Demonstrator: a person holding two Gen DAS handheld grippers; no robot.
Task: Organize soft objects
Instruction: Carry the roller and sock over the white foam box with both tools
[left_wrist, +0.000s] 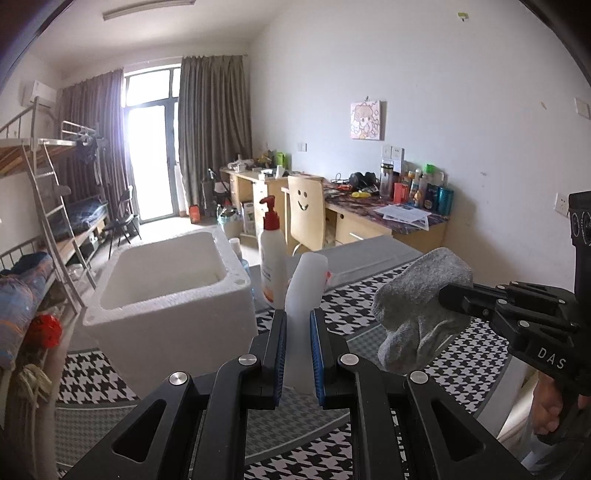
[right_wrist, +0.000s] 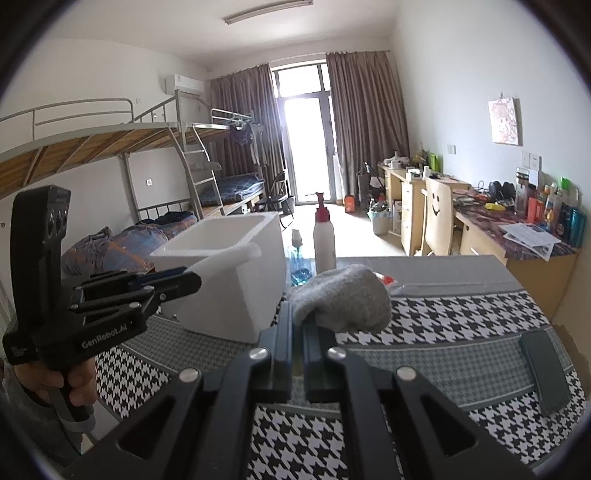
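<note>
**A:** My right tongs (right_wrist: 297, 332) are pinched nearly closed on the grey sock (right_wrist: 345, 301), held up in the air just right of the foam box (left_wrist: 162, 291). My left tongs (left_wrist: 298, 343) are closed on a white foam piece (left_wrist: 304, 295), its top standing up between the blue pads (left_wrist: 317, 350).

**B:** How would you finish the step?

**A:** I judge both go into the box. I'd carry the sock over the rim, lower it inside the opening, then let go, so the dangling end doesn't snag on the edge. The foam piece is light; I'd keep my squeeze gentle.

**B:** What does each camera give you?

**A:** The left wrist view shows the sock hanging below the right tongs and looks into the box's hollow. The right wrist view shows a dark flat object (right_wrist: 545, 371) on the houndstooth surface (right_wrist: 443, 325), and a blue bottle (right_wrist: 297, 258) beside the pump bottle (right_wrist: 324, 236) behind the box.
</note>
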